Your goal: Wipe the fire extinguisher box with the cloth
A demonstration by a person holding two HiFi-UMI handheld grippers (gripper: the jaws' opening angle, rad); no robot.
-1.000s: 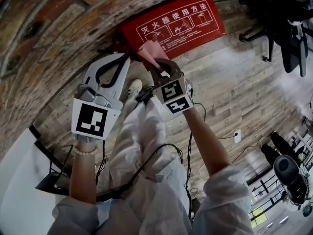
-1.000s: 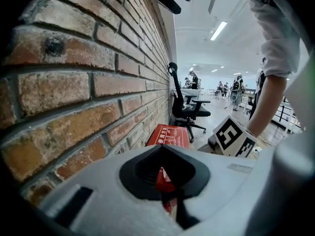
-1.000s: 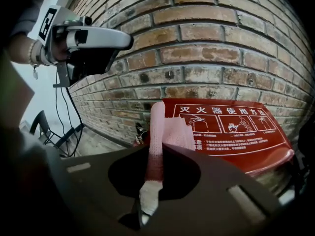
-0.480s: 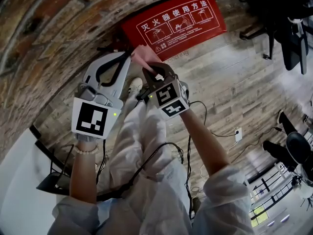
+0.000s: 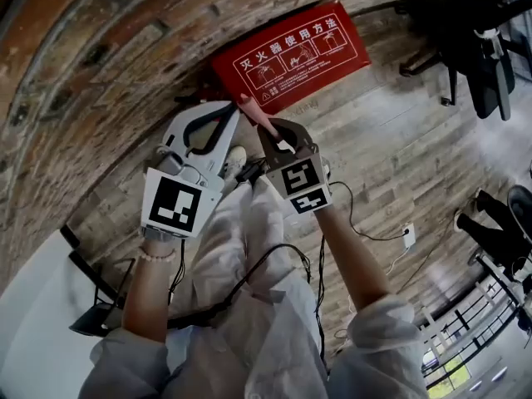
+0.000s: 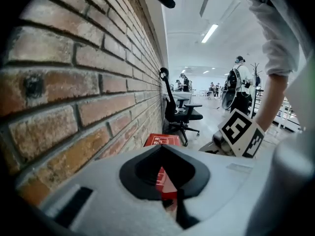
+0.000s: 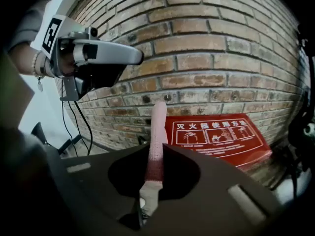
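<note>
Running along one side is a big brick wall (image 5: 100, 65). Next to it is a wooden floor (image 5: 399, 148) made of long boards.

The red fire extinguisher box (image 5: 291, 55) sits on the floor, right up against the bottom of the wall. Its red face has white writing and three little white pictures in a row. A black office chair (image 5: 482, 48) stands well apart from the box, further along the floor.

The person looks down at their own legs in white clothes (image 5: 249, 248). Each hand holds out a gripper toward the wall.

The left gripper (image 5: 233, 108) is light grey with a black and white square marker on its cube. Its two jaws are pressed together at the tips and nothing is between them. It points at the wall, just beside the left end of the box. Through the round gap in its jaws you can see a bit of the red box.

The right gripper (image 5: 273, 130) is dark. It is just beside the left gripper. Its jaws are squeezed tight on a pink cloth (image 5: 253, 110). The cloth is folded thin and sticks straight out from the jaws like a strip. The far end of the cloth is near the left end of the box. I cannot tell if it touches the box.

A bead bracelet (image 5: 158, 256) is on the left wrist.
</note>
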